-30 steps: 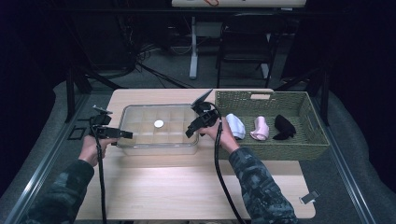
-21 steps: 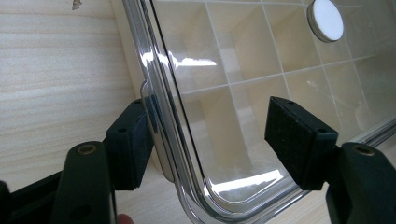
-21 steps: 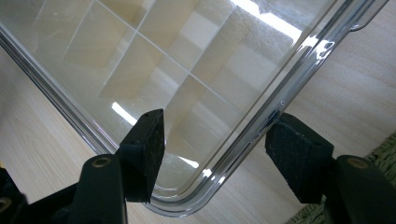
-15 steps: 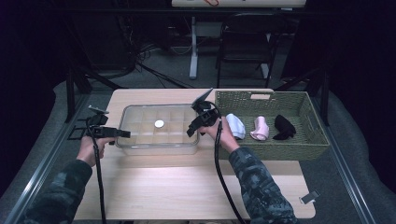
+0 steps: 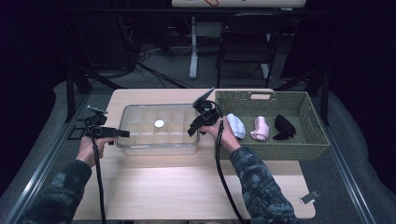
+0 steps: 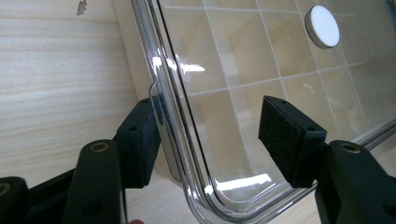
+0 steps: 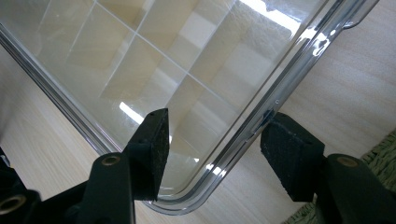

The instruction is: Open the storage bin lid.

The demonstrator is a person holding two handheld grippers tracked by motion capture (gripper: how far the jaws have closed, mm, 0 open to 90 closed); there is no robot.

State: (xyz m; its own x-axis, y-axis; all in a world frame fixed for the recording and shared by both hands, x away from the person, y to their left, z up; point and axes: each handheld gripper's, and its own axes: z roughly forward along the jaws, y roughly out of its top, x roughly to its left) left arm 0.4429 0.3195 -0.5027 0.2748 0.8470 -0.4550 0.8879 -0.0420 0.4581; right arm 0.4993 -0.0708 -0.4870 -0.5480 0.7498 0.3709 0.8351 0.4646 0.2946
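Clear plastic box: a lidded organiser with a grid of compartments, flat on the pale wooden tabletop, just left of the basket.
Lid mark: a round white disc sits on the lid, near its middle in the high view.
Left gripper: at the box's left end; its fingers straddle the lid rim near a corner, have just been closing, one pad against the rim's outer tab, the other over the lid with a gap showing.
Right gripper: at the box's right end; its fingers have just been closing astride the corner rim, not visibly pressing.
Woven basket: green, on the tabletop's right, holding a white, a pink and a black bundle.
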